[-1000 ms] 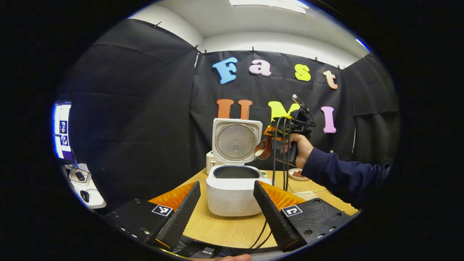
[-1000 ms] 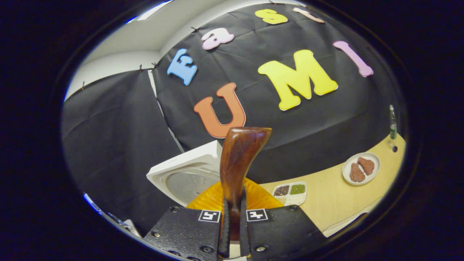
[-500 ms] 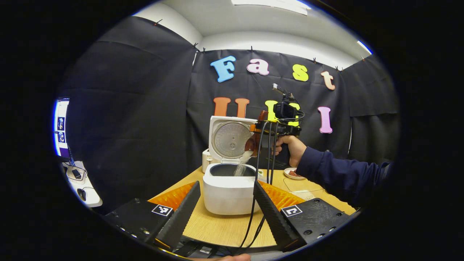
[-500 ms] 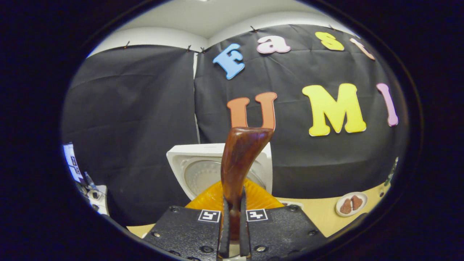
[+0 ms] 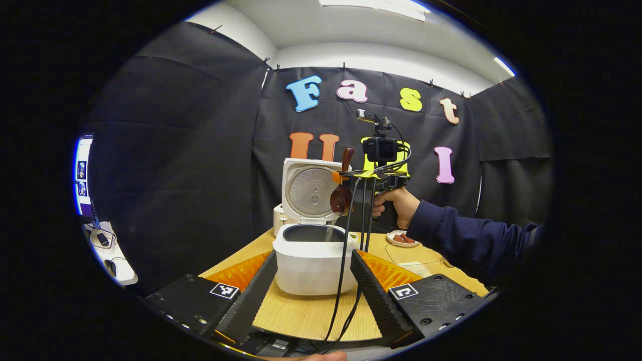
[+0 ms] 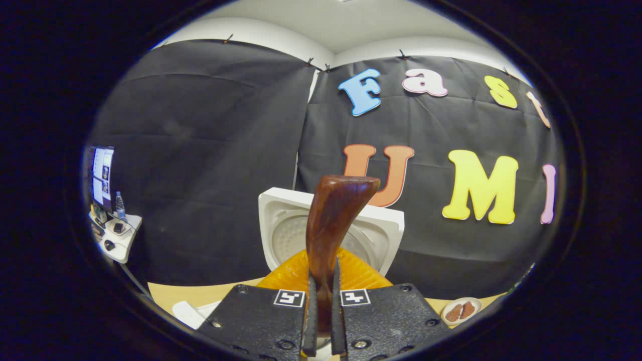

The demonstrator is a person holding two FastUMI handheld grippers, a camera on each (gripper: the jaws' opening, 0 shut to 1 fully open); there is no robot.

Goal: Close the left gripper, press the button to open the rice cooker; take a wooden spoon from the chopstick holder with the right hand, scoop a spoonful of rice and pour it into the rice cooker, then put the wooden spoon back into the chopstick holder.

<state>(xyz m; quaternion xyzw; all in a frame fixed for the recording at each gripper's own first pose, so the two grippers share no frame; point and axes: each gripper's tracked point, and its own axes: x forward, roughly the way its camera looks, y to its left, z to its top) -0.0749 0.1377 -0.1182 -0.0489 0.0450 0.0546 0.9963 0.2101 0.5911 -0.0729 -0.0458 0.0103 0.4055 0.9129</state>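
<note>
The white rice cooker (image 5: 308,260) stands on the wooden table (image 5: 301,316) with its lid (image 5: 311,190) raised. A hand holds my right gripper (image 5: 347,176) above the pot's right rim, shut on the brown wooden spoon (image 5: 340,199). The spoon's bowl is tipped down and a thin stream of rice (image 5: 328,233) falls into the pot. In the right gripper view the spoon's handle (image 6: 333,220) rises from between the fingers of that gripper (image 6: 321,283), with the lid (image 6: 281,225) behind it. My left gripper (image 5: 313,258) is open in front of the cooker, holding nothing.
A small white appliance (image 5: 277,220) sits behind the cooker. A plate of brown pieces (image 5: 401,238) lies to the right, also seen as a plate (image 6: 461,311). Black cables (image 5: 346,281) hang from the right gripper across the cooker's front. A monitor (image 5: 83,170) and side shelf (image 5: 113,255) stand far left.
The right gripper has swung left over the pot and rolled, tipping the spoon; rice began pouring and the stream is now thinner. The left gripper stays open.
</note>
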